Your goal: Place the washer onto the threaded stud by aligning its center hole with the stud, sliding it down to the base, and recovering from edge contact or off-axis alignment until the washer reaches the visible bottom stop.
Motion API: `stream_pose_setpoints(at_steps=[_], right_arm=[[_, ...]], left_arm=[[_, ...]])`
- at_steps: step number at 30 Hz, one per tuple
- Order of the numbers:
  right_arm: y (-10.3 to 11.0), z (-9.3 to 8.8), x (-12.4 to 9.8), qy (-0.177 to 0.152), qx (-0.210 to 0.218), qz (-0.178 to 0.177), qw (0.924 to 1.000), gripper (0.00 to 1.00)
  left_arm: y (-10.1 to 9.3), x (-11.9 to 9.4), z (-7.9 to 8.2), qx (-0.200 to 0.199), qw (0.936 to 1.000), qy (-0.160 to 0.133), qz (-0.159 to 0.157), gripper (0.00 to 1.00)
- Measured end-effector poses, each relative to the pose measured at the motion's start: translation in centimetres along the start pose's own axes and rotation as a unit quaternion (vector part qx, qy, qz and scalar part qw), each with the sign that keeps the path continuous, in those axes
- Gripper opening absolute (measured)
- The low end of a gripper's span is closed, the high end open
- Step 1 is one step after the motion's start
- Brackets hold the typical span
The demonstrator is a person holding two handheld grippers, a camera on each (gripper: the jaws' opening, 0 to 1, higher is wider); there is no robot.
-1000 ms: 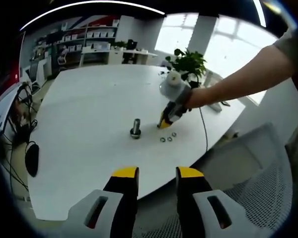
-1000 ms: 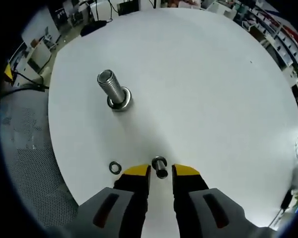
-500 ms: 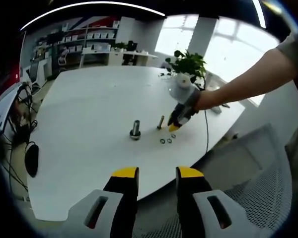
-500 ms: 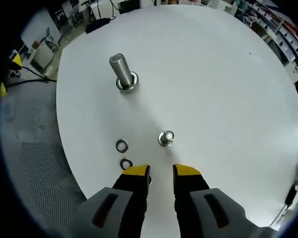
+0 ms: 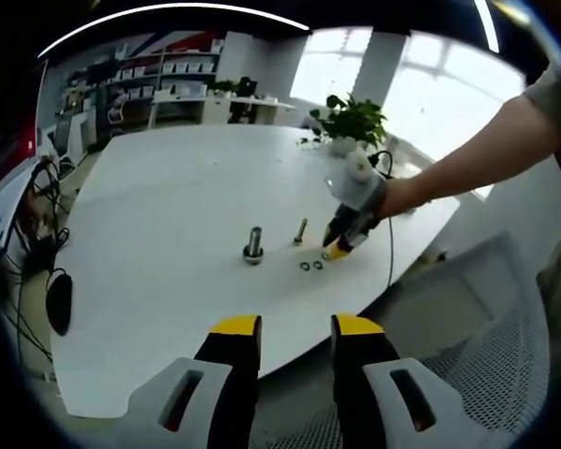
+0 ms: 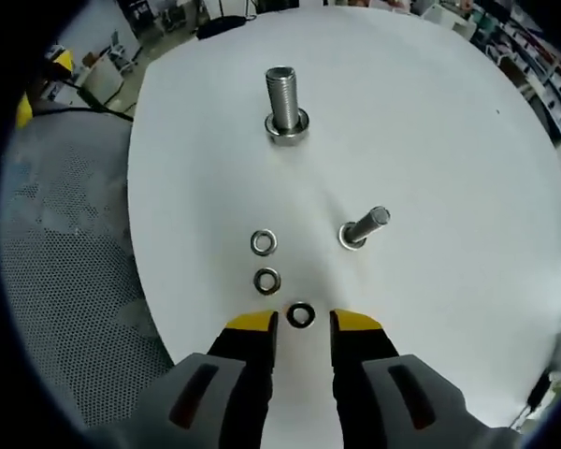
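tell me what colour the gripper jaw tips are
Yellow, on dark jaws; clearest on the right gripper in the right gripper view.

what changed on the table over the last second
The right tool let go of the thin stud, which it held between its jaws a second ago, and drew back toward the table edge; its jaws now stand open by the nearest washer. The large stud, the table and the left tool, hanging open off the table, stayed as they were.
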State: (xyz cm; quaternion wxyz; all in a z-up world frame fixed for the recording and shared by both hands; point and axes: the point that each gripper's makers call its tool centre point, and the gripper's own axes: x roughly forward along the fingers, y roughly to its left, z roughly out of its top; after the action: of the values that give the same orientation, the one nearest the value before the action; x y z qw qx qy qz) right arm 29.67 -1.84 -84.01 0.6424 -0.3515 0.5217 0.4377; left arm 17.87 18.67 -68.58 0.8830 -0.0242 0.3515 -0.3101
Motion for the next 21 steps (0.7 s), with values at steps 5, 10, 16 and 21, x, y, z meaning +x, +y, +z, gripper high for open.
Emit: stream_pose_setpoints(at_steps=[5, 10, 16, 21], right_arm=[[0.02, -0.24, 0.18, 0.001, -0.004, -0.004, 1.0, 0.24], [0.02, -0.17, 0.2, -0.007, -0.025, -0.003, 0.9997, 0.24], [0.14, 0.2, 0.22, -0.017, -0.037, -0.002, 0.9992, 0.2], [0.2, 0.46, 0.28, -0.016, -0.059, 0.003, 0.9981, 0.16]], left_arm=[[0.04, -0.01, 0.0, 0.0, 1.0, 0.0, 0.001, 0.28], [0.03, 0.0, -0.02, 0.001, 1.0, 0.001, 0.0, 0.28], [0.15, -0.02, -0.05, 0.001, 1.0, 0.002, 0.003, 0.27], [0.21, -0.05, 0.0, -0.001, 1.0, 0.0, 0.004, 0.27]])
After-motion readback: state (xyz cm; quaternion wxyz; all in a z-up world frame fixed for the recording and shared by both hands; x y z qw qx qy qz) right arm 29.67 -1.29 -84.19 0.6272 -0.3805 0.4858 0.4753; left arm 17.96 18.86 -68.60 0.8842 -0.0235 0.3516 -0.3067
